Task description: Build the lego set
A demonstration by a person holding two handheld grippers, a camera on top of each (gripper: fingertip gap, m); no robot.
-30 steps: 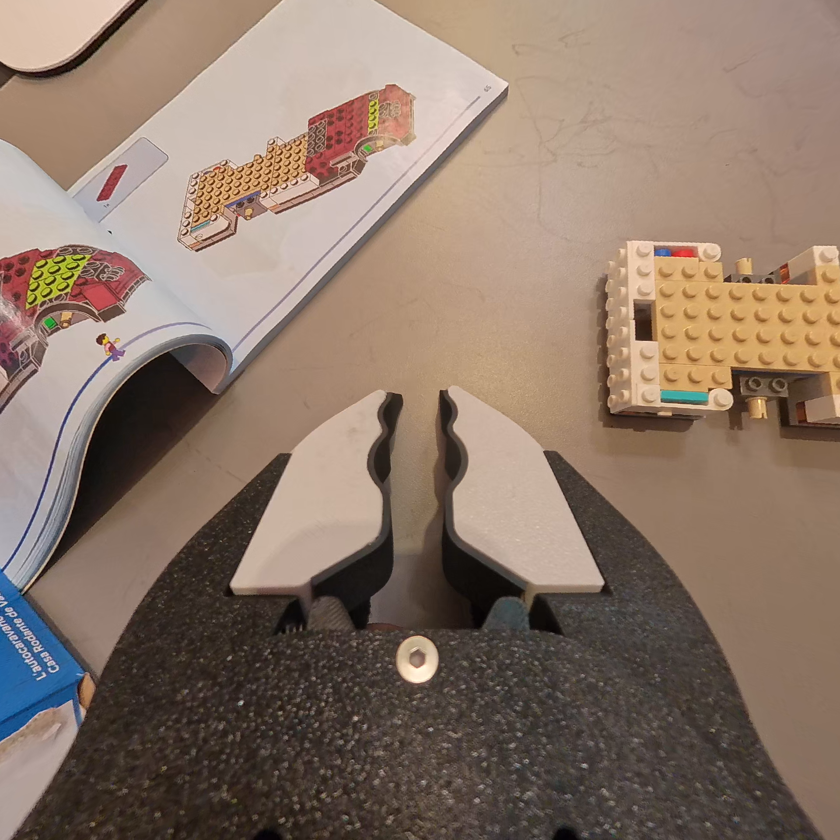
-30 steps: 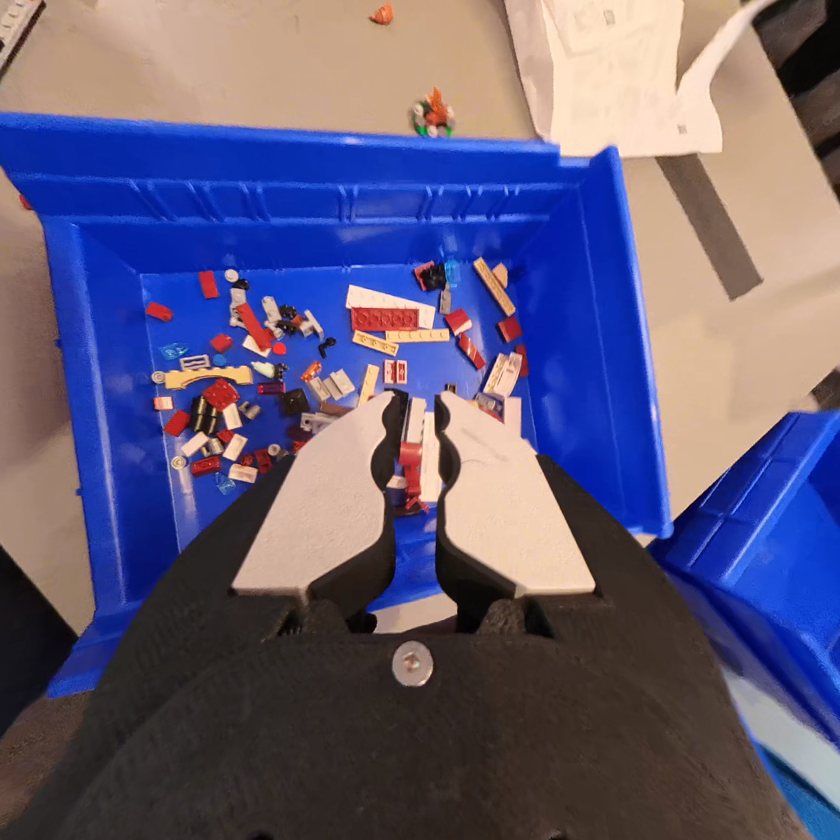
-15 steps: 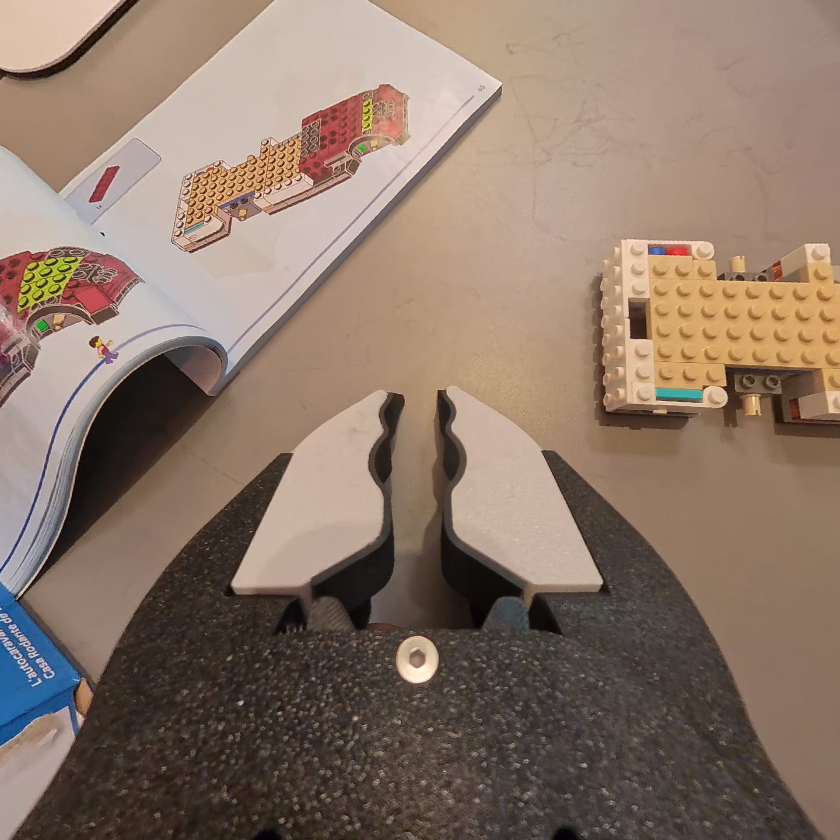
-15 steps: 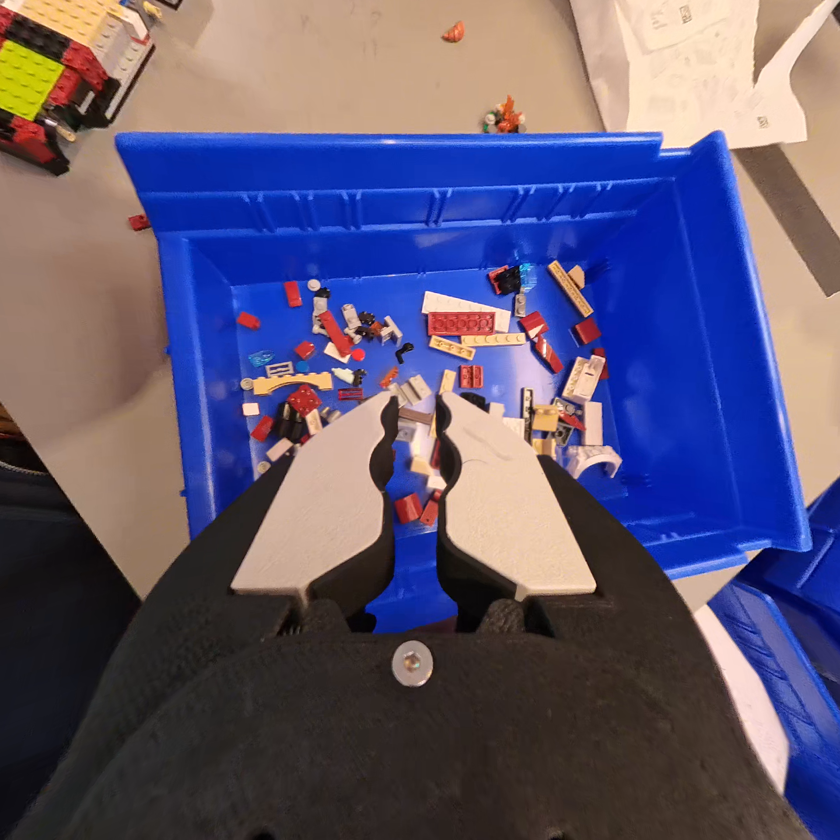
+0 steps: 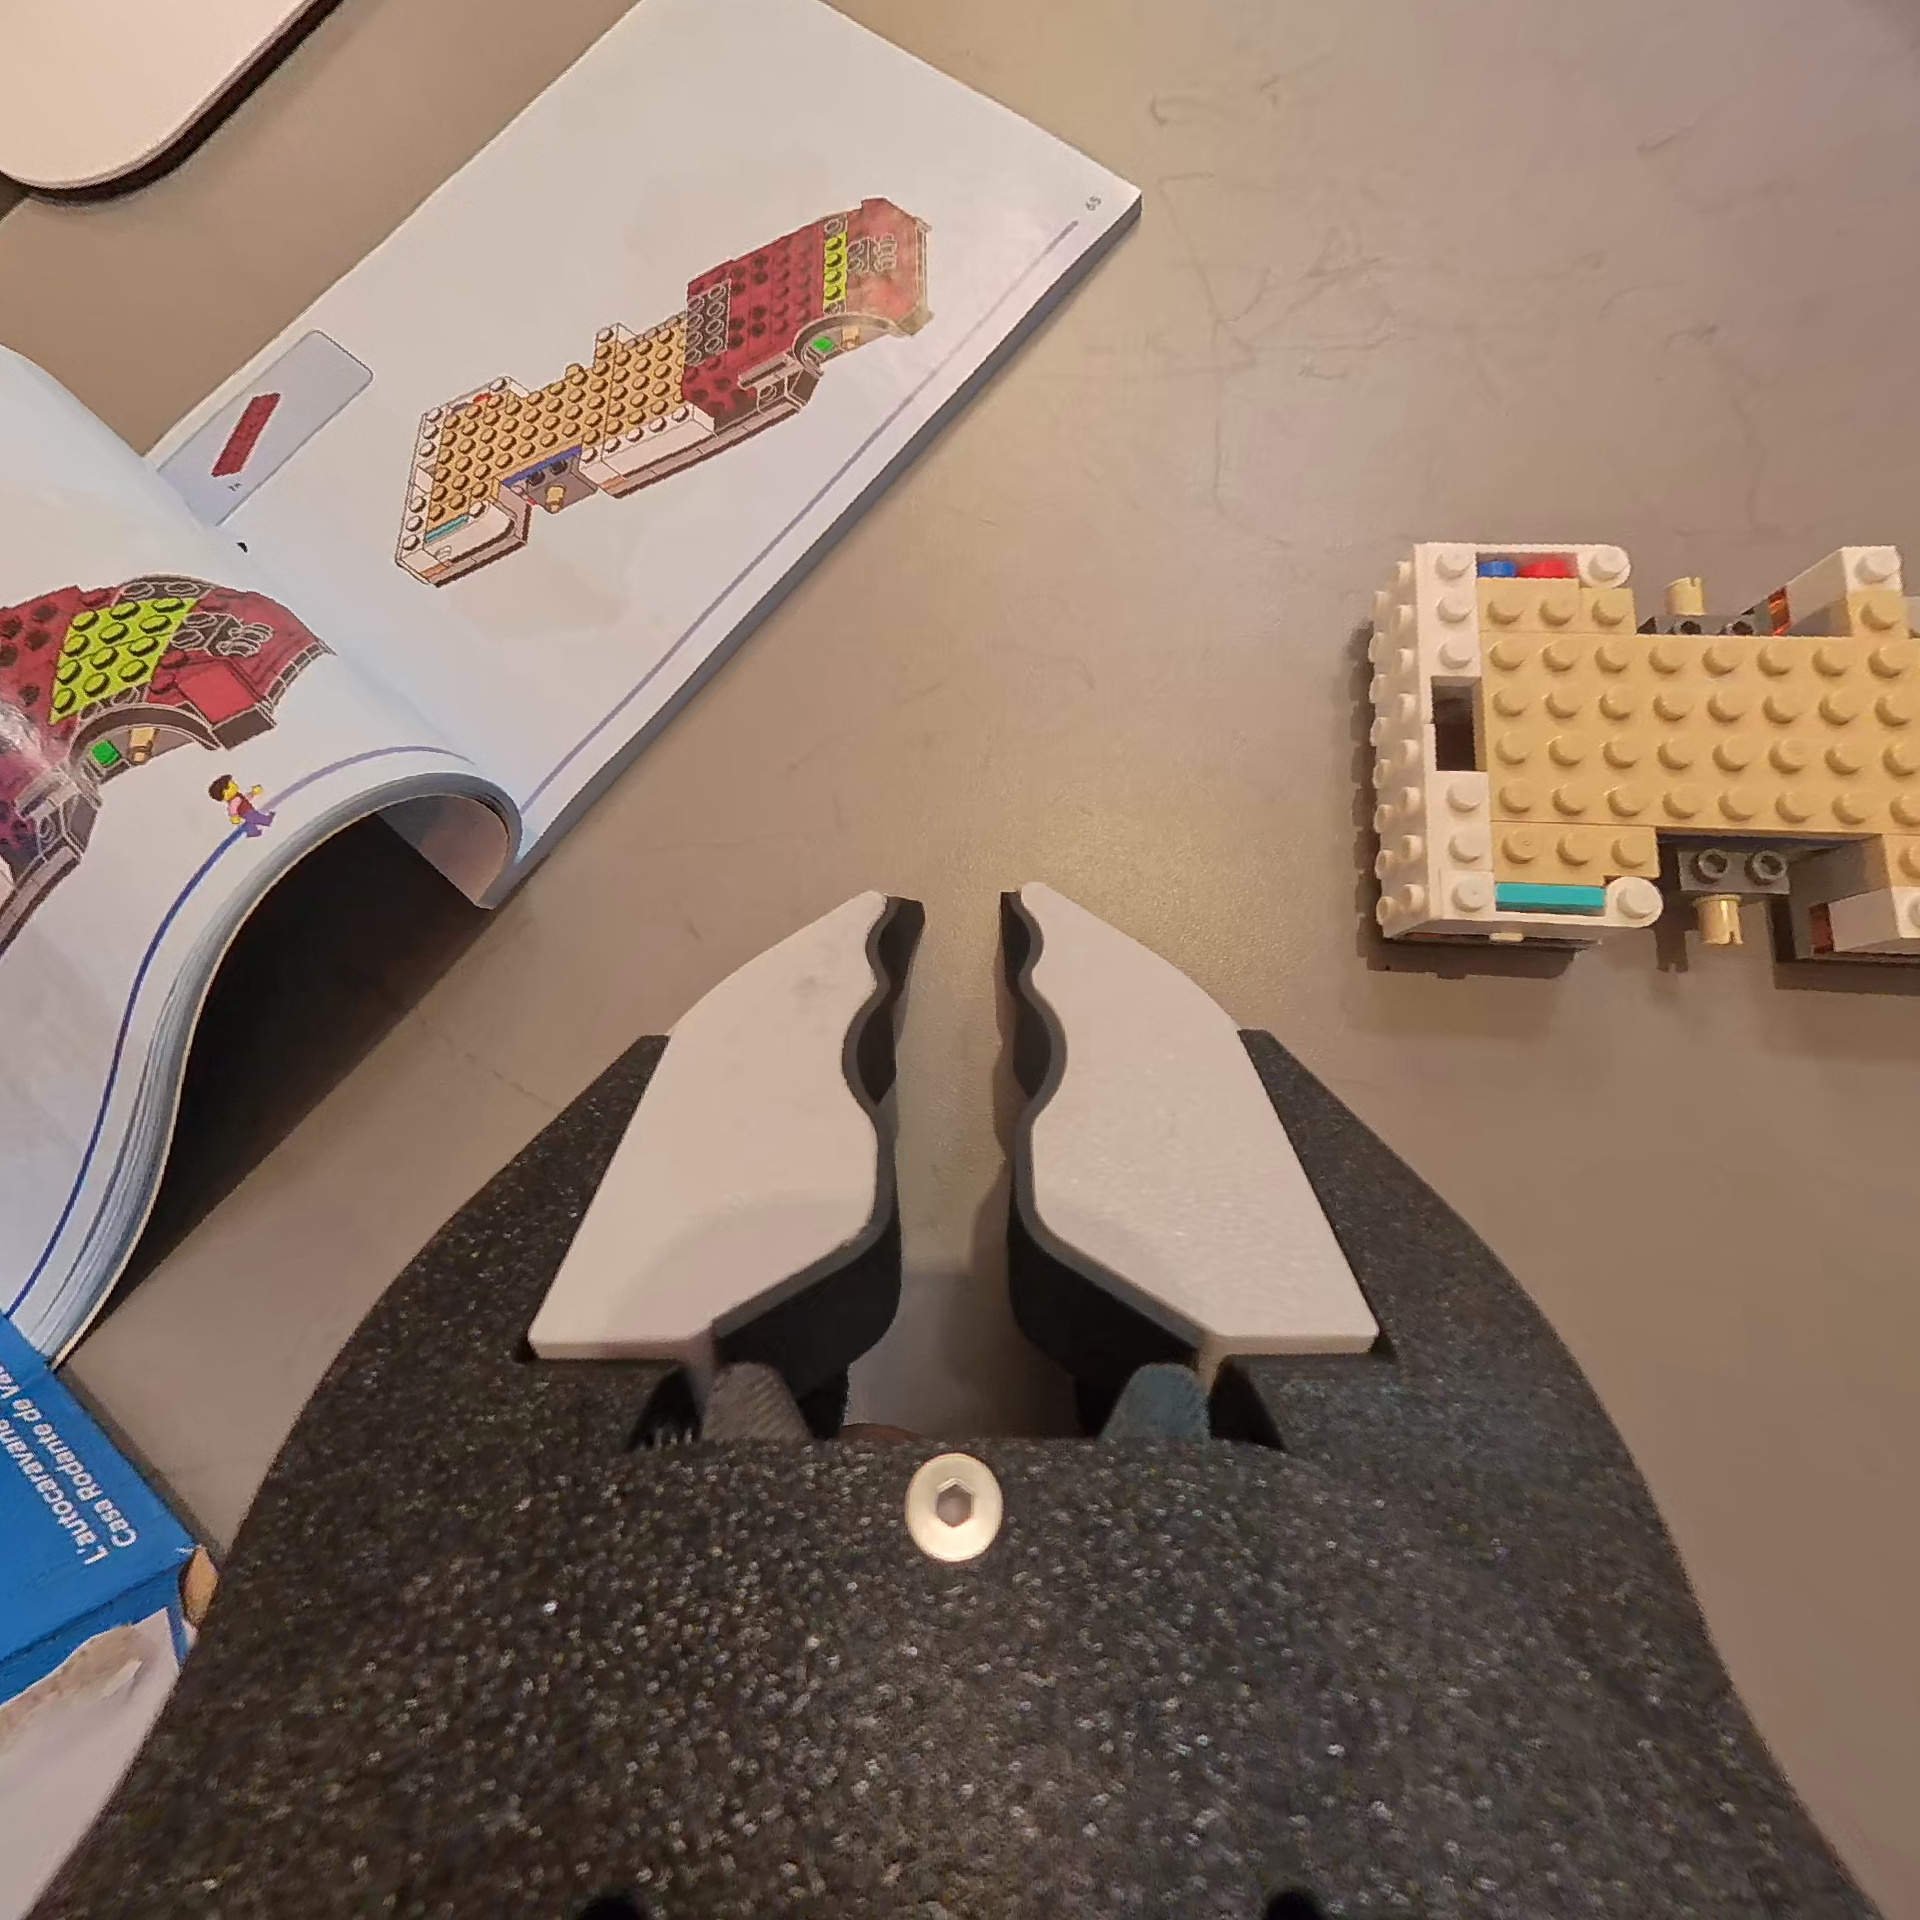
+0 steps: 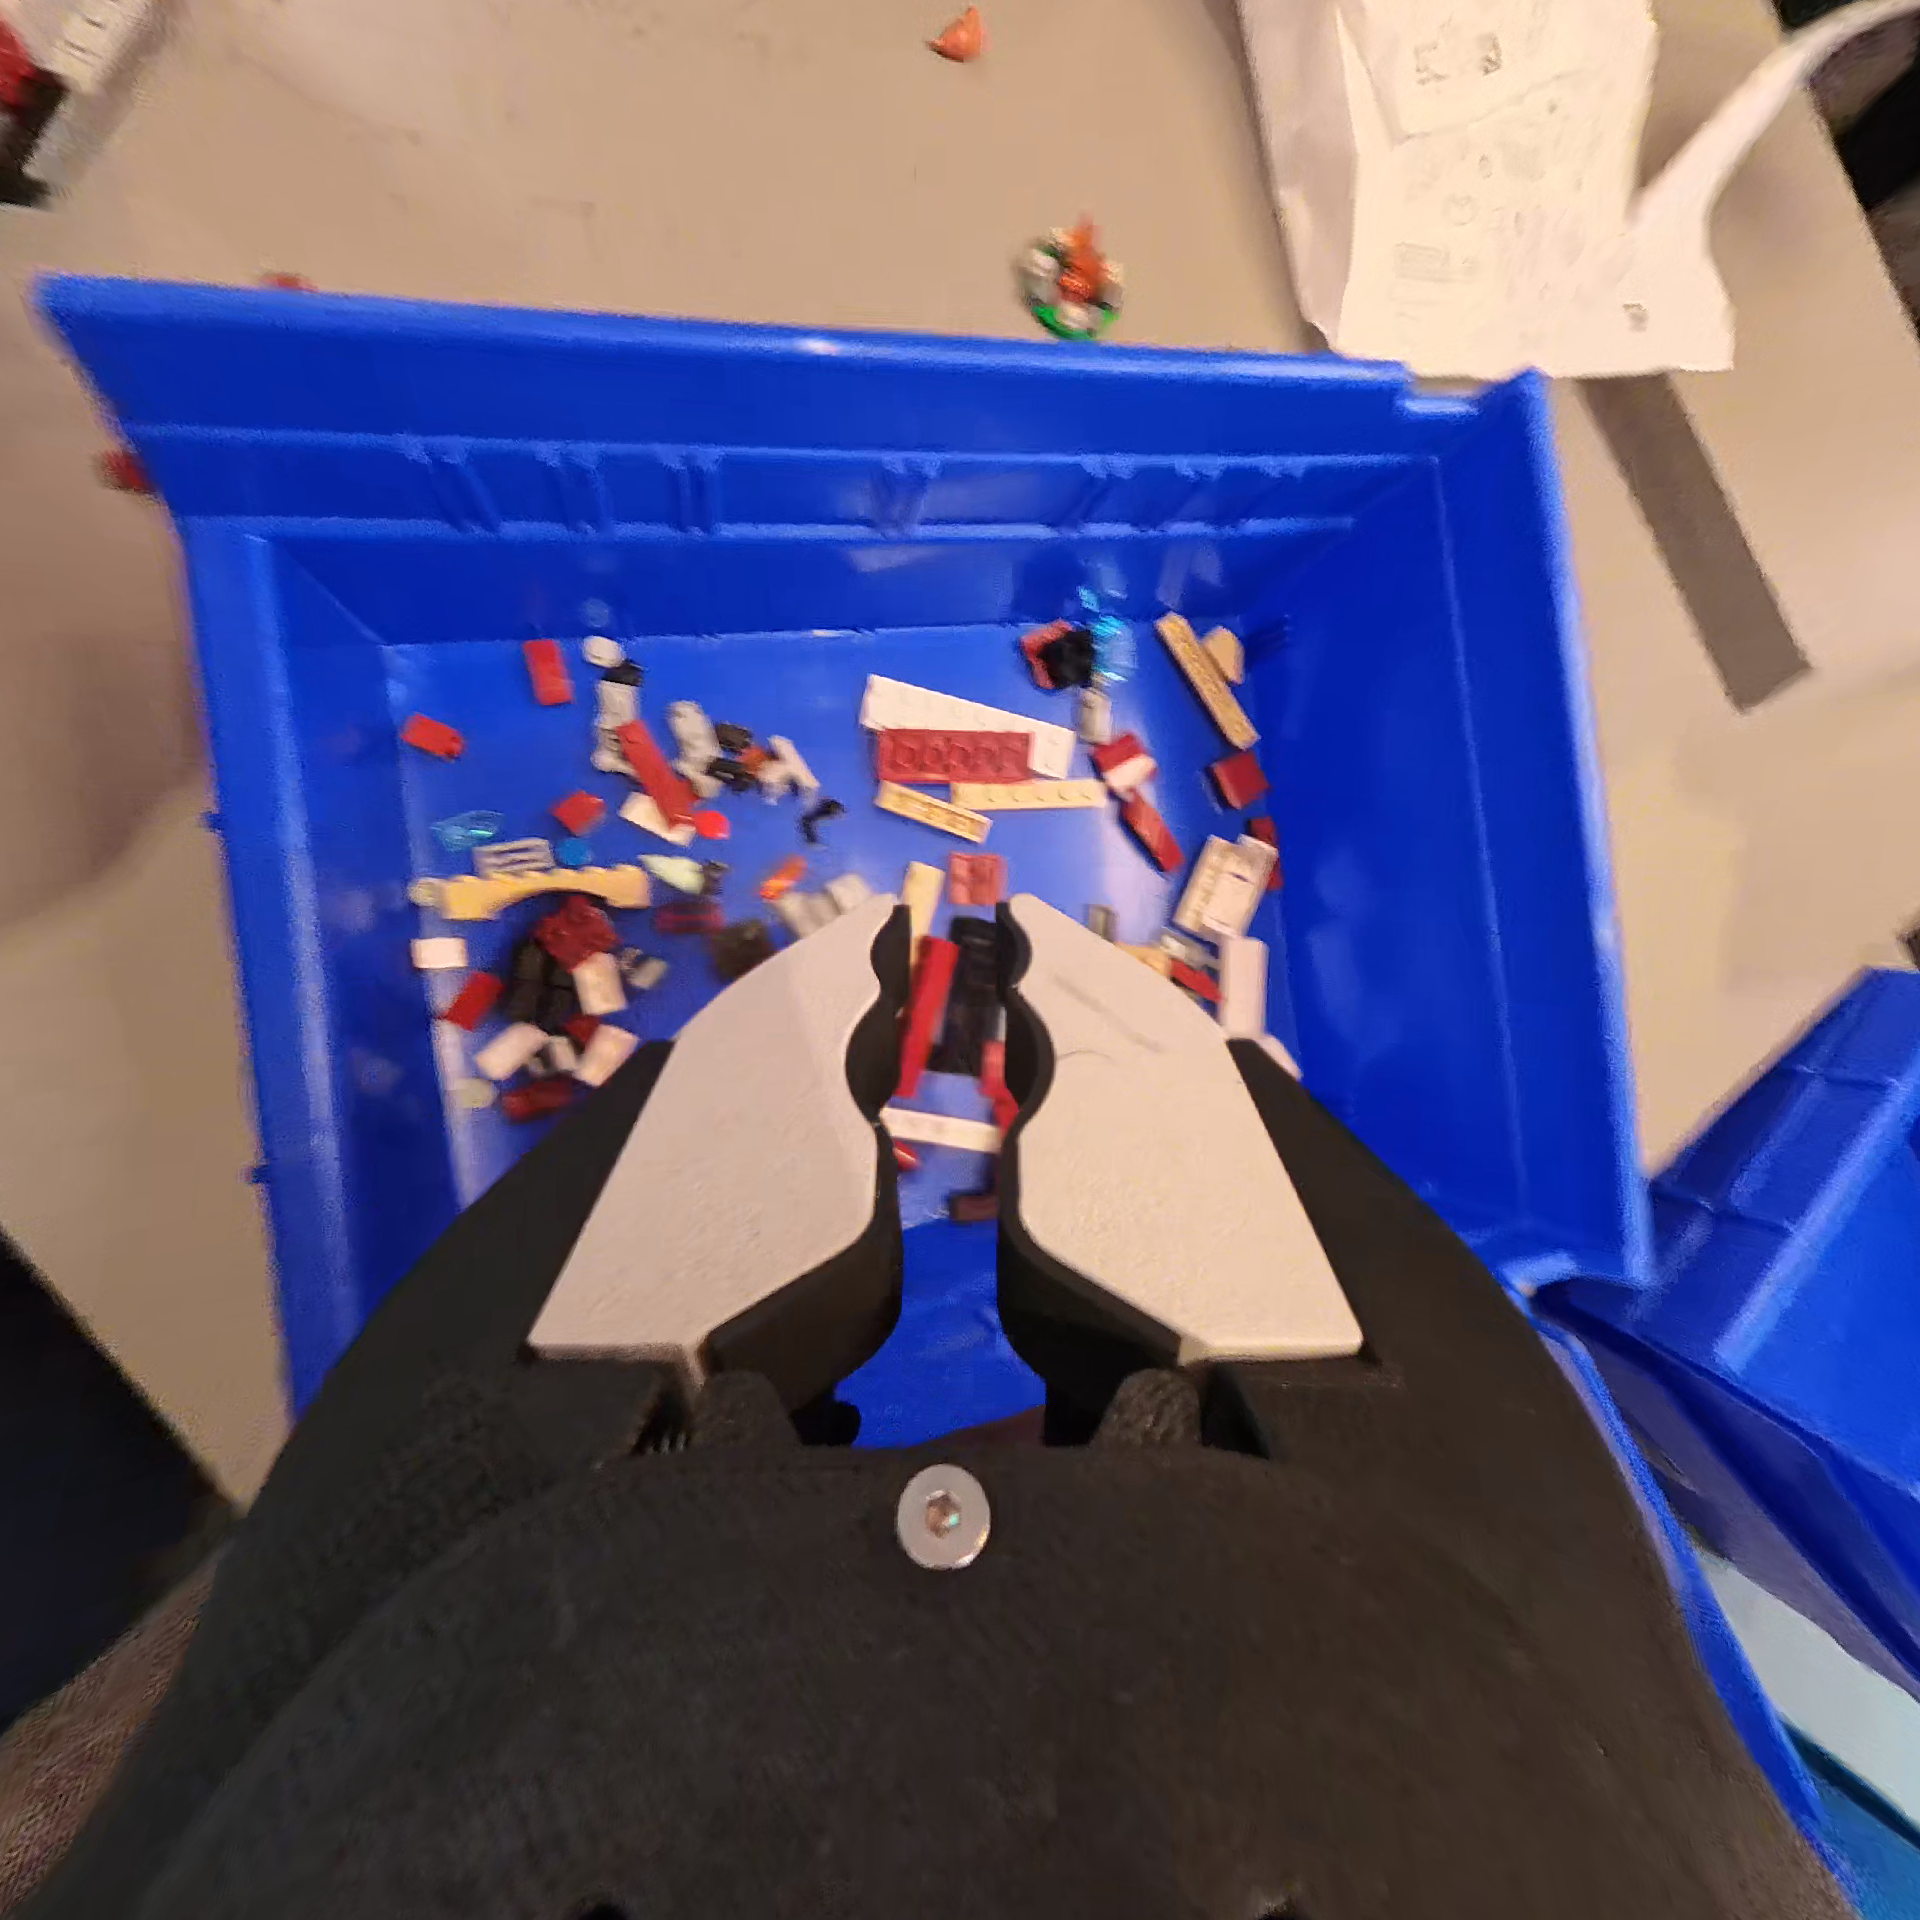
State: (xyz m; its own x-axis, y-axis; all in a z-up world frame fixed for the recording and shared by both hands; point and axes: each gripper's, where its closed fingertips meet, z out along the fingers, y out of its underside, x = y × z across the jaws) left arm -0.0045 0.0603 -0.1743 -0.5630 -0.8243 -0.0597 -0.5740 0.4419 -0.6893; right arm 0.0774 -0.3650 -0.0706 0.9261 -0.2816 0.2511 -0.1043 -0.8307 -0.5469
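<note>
Matte grey table; glossy blue bin, studded bricks.

Right gripper, jaws slightly parted, hangs over loose red, white and tan toy bricks inside a blue plastic bin

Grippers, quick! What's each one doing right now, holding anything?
Left gripper: open, holding nothing, above the bare table.
Right gripper: open above loose bricks in the blue bin; no visible grip.
</note>
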